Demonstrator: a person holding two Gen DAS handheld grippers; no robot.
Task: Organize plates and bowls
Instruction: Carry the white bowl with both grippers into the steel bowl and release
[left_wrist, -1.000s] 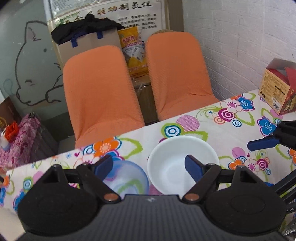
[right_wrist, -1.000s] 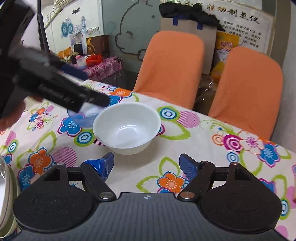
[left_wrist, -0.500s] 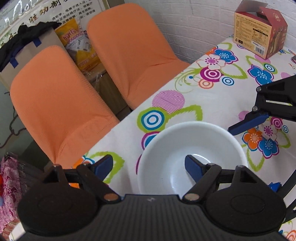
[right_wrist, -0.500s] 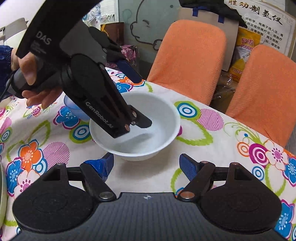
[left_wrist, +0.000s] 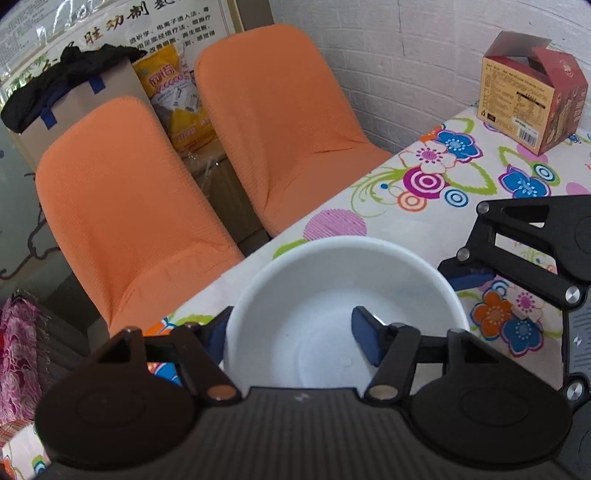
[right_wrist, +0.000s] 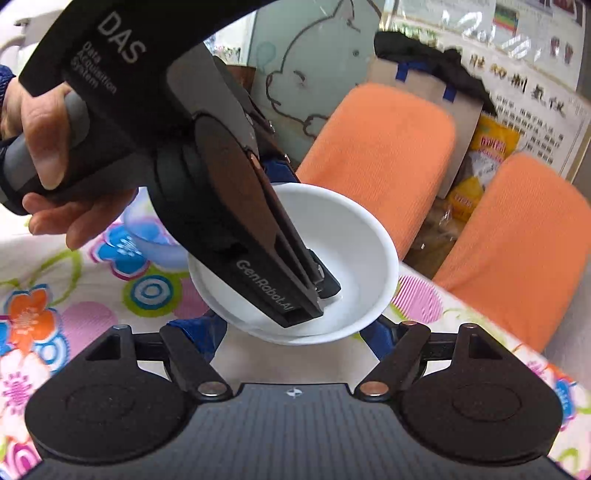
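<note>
Early in the job, by my reading: no stack or sorted group of dishes shows in either view, so nearly everything is left. My left gripper (left_wrist: 291, 334) is spread wide and straddles the near-left rim of the white bowl (left_wrist: 332, 295), one blue finger outside the wall on its left, the other down inside the basin; the pads do not look pressed on the wall, so I judge the grasp not yet made. In the right wrist view the bowl looks tipped, its near lip raised toward me, though fisheye distortion may account for this; whether it has left the floral tablecloth (left_wrist: 443, 221) I cannot tell. My right gripper (right_wrist: 295, 334) is also parted and empty, low over the cloth just in front of the bowl, its fingertips flanking the underside of the near lip without clear contact. A translucent blue bowl (right_wrist: 147, 232) sits just beyond and left of the white one, mostly hidden by my hand (right_wrist: 55, 162) on the left tool; likely the nesting partner. Room: the table edge runs close behind the bowl, with two orange chairs (left_wrist: 122, 206) past it, so pushing forward risks a drop. To my right the cloth lies open up to a carton (left_wrist: 532, 92) near the wall.
</note>
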